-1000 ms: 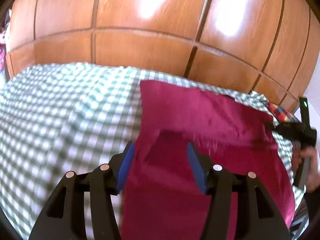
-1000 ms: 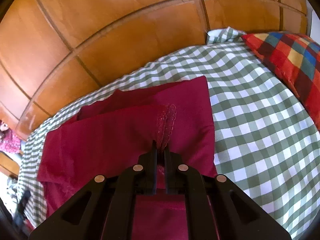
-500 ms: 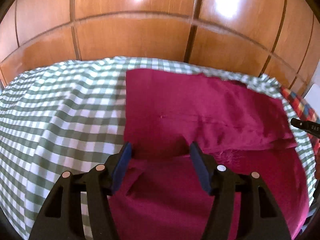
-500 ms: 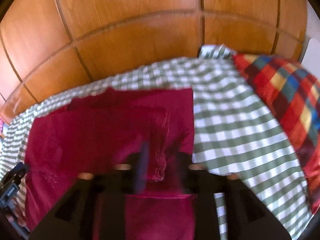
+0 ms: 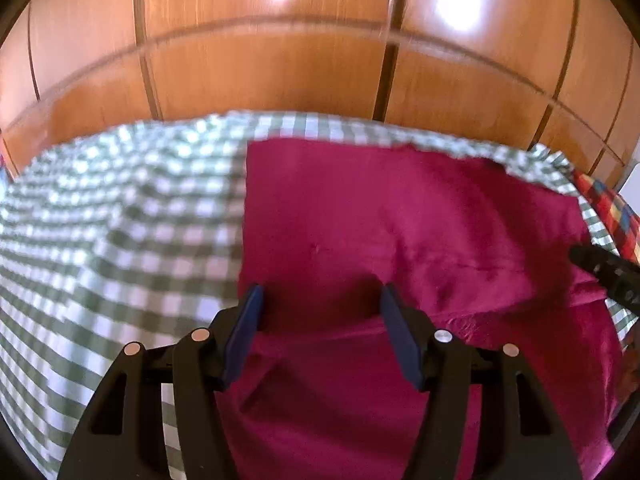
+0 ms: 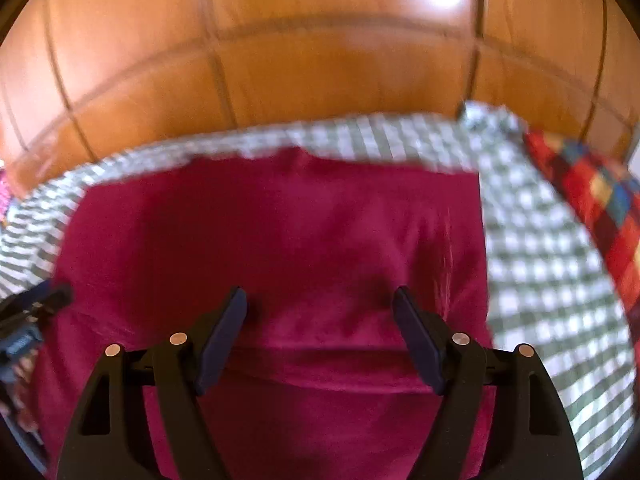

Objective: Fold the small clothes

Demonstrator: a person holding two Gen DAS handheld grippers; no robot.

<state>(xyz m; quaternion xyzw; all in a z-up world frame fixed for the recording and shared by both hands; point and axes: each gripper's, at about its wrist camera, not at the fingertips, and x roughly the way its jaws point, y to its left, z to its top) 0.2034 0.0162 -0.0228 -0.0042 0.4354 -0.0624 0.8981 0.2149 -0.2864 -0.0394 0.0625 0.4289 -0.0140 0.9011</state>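
Right tongs [image 6: 320, 312] now released, both spread wide, empty, over maroon cloth [image 5: 400, 220], left tongs [image 5: 320, 304].

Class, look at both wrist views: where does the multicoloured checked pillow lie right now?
The multicoloured checked pillow lies at the right edge of both views, on the green checked sheet, right of the crimson garment, near the wooden panelling.

the left tool [image 5: 320, 300] points steeply downward with its two blue-padded fingers [image 5: 244, 330] spread apart and nothing pinched between them. the right tool [image 6: 320, 304] tilts down at much the same angle, its dark pads [image 6: 416, 340] standing wide with nothing clamped. each tool shows at the edge of the other's wrist view, and a bit of the person's hand [image 5: 630, 368] appears behind the right one.
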